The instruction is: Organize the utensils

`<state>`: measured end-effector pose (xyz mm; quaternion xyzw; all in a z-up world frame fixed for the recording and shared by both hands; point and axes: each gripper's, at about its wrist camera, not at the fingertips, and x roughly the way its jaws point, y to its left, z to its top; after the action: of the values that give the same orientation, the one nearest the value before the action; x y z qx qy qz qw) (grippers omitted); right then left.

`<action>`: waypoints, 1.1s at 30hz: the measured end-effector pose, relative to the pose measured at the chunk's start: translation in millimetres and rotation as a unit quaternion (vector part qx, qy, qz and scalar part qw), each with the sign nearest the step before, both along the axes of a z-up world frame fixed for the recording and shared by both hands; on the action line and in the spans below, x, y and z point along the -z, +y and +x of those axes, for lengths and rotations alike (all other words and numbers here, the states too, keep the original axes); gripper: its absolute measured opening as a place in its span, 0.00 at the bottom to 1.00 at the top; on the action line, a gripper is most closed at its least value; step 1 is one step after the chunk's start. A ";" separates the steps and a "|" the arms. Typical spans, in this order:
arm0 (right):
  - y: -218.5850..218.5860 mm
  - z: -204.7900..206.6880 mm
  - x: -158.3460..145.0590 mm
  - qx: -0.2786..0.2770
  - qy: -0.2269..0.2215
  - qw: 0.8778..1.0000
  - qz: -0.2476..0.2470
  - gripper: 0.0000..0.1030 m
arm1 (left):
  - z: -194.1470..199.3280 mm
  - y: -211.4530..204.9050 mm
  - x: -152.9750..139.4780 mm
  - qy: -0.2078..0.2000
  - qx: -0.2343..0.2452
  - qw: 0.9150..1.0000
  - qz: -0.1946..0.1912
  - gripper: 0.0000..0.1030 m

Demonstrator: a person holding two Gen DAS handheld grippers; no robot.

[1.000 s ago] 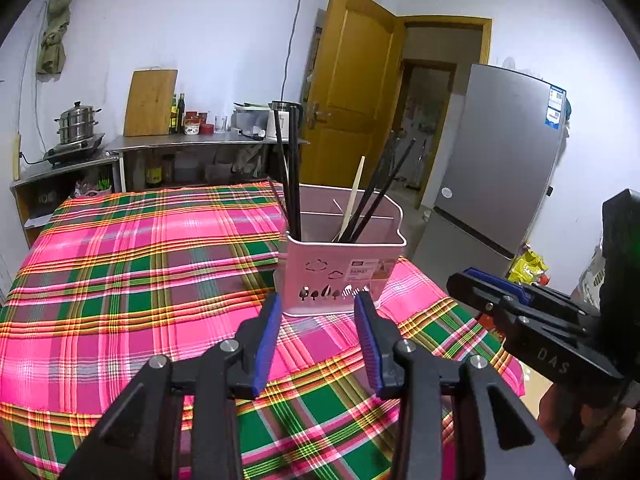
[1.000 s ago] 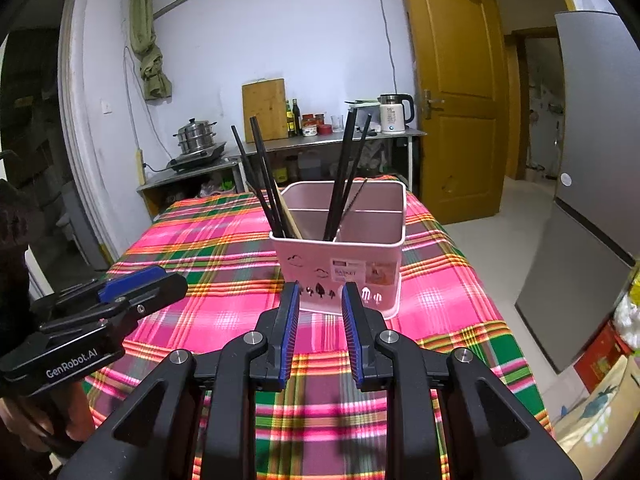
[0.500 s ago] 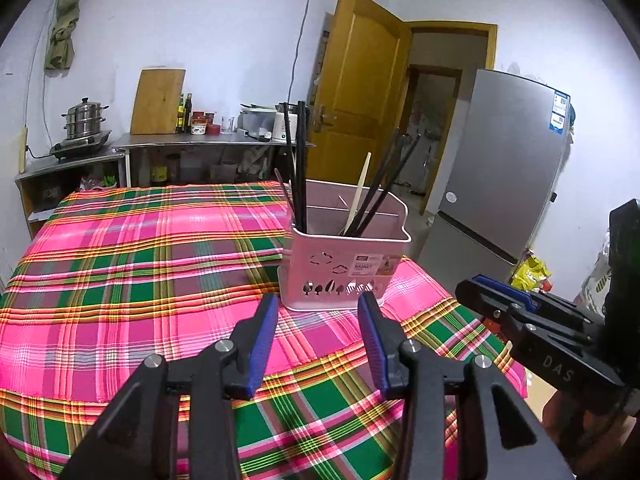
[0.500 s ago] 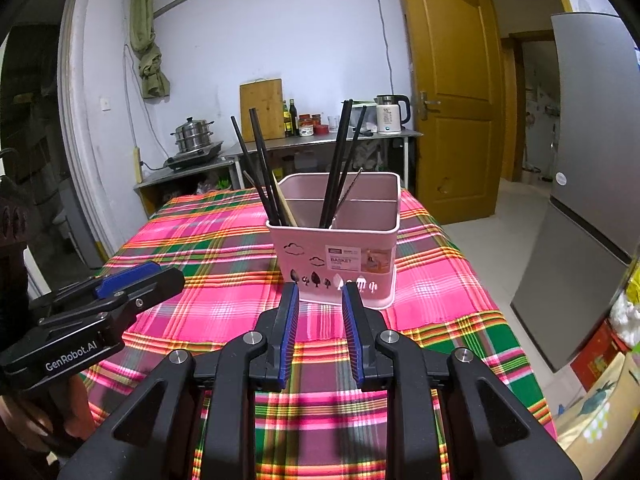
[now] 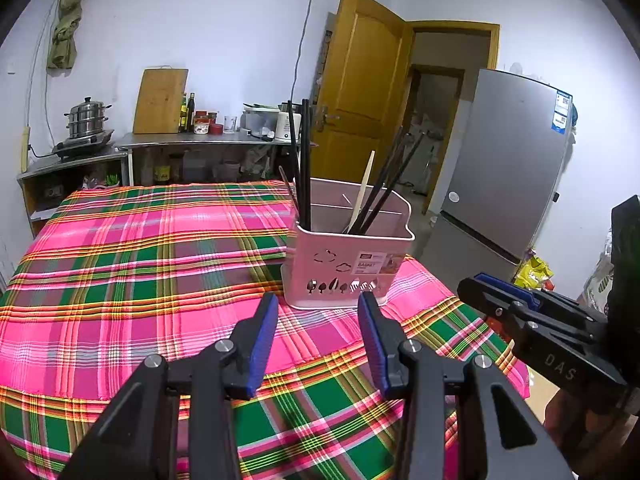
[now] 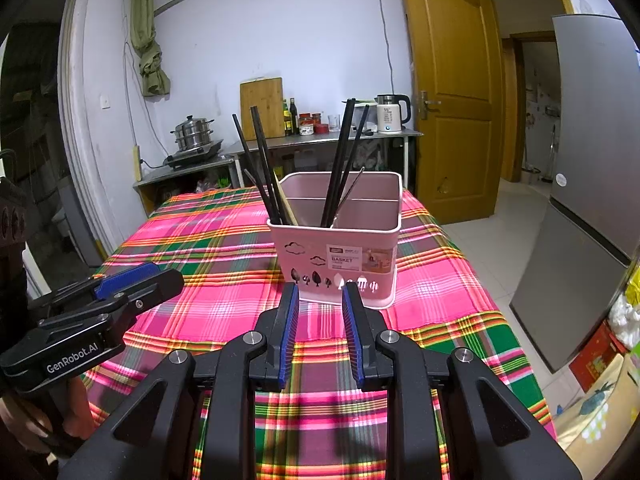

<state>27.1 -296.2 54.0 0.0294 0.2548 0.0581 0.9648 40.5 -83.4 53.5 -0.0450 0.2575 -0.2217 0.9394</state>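
Left tool (image 5: 318, 316) spread, right tool (image 6: 319, 304) narrower, both empty — kettle (image 6: 390, 114) clear only in right view.

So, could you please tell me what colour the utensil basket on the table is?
The utensil basket is pale pink, seen best in the right wrist view.

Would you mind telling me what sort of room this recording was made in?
Most likely a small home kitchen with a dining table: a steamer pot on a stove, a cutting board and kettle on a metal counter, a fridge, and a pink utensil basket on the plaid tablecloth.
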 end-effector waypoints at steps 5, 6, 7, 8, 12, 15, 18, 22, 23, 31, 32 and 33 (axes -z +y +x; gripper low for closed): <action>0.1 0.2 -0.1 0.000 0.001 1.000 0.000 0.22 | -0.5 -0.6 0.1 0.000 0.000 1.000 0.001 0.42; -0.1 0.4 0.2 0.000 0.001 1.000 0.000 0.22 | -0.5 -0.8 0.1 0.000 -0.001 1.000 0.002 0.42; -0.1 0.3 0.3 0.000 0.001 1.000 0.001 0.22 | -0.5 -0.9 0.2 0.000 -0.001 1.000 0.002 0.42; 0.0 0.4 0.3 -0.001 0.001 1.000 0.000 0.22 | -0.4 -0.4 0.4 0.000 0.000 1.000 0.003 0.42; 0.1 0.2 1.5 0.000 0.002 1.000 0.000 0.22 | -0.6 -0.8 0.5 0.000 0.000 1.000 0.003 0.42; 0.7 0.4 2.0 0.000 0.002 1.000 -0.001 0.22 | -0.8 -1.0 0.8 0.000 0.000 1.000 0.004 0.42; 0.8 0.5 1.8 0.000 0.002 1.000 -0.001 0.22 | -0.8 -1.2 0.8 0.000 0.000 1.000 0.003 0.42; 1.0 0.9 1.9 0.001 0.002 1.000 -0.001 0.22 | -0.9 -1.3 0.9 0.000 0.000 1.000 0.003 0.42; 0.8 1.0 2.1 0.001 0.002 1.000 -0.001 0.22 | -1.1 -0.9 1.1 0.000 0.000 1.000 0.003 0.42; -0.8 1.6 3.2 0.003 0.003 1.000 -0.002 0.22 | -0.9 -1.3 0.8 0.000 0.002 1.000 0.003 0.42; -0.4 1.5 3.1 0.003 0.002 1.000 -0.002 0.22 | -1.0 -1.4 0.9 0.000 0.001 1.000 0.004 0.42; -0.4 1.6 3.0 0.003 0.002 1.000 -0.002 0.22 | -1.0 -1.3 1.0 0.000 0.001 1.000 0.003 0.42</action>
<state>28.8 -296.6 51.0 0.0280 0.2571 0.0547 0.9644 39.6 -84.6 52.5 -0.0416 0.2580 -0.2222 0.9393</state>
